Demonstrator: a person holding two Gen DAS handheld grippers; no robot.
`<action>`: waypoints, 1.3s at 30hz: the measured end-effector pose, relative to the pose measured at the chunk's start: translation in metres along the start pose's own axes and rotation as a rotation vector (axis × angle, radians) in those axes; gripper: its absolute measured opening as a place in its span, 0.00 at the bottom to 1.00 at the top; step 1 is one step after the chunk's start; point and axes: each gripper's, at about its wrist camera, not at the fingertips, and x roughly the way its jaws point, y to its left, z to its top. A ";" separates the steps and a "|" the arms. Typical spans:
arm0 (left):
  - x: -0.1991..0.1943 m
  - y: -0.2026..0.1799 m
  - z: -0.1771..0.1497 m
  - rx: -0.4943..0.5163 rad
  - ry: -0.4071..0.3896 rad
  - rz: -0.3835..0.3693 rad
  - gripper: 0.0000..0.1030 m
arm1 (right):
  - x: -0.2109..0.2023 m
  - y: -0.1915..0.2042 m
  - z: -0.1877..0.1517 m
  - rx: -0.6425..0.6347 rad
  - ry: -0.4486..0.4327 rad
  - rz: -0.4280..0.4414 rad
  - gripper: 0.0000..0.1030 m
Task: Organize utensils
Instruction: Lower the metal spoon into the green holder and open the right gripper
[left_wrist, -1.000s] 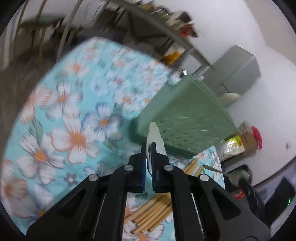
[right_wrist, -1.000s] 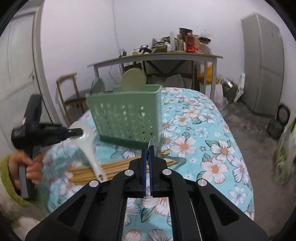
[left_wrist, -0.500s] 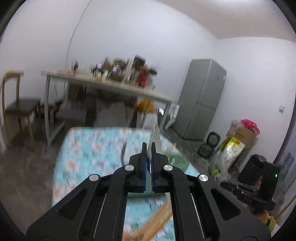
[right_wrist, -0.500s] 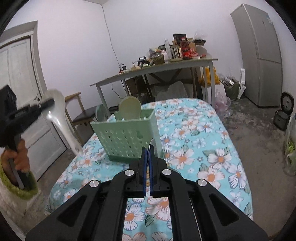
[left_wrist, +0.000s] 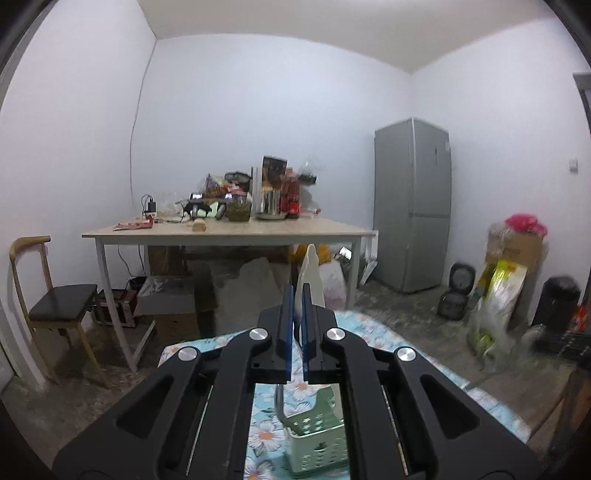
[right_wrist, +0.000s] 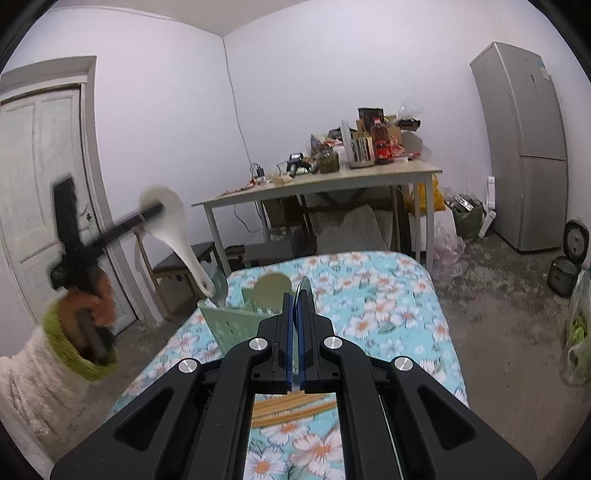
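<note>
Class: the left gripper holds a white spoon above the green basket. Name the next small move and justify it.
Probably lower the left gripper so the white spoon slides handle-first into the green basket. The spoon hangs tilted, its handle tip just at the basket's rim, and the jaws are clamped on its bowl, so it is not yet released.

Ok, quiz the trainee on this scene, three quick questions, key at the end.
1. True or false: the left gripper is shut on a white spoon.
2. Which utensils lie loose on the floral cloth? A. chopsticks B. forks C. knives
3. What colour is the perforated basket on that cloth?

Key: 1 true; 2 A; 3 green.
</note>
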 end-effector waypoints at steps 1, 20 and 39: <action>0.008 -0.001 -0.005 0.016 0.010 0.013 0.03 | 0.000 0.000 0.004 -0.004 -0.007 0.003 0.02; 0.068 0.021 -0.070 -0.069 0.146 -0.003 0.04 | 0.040 0.003 0.054 0.078 -0.052 0.194 0.02; 0.023 0.041 -0.089 -0.174 0.142 0.012 0.39 | 0.093 -0.006 0.049 0.163 0.004 0.247 0.02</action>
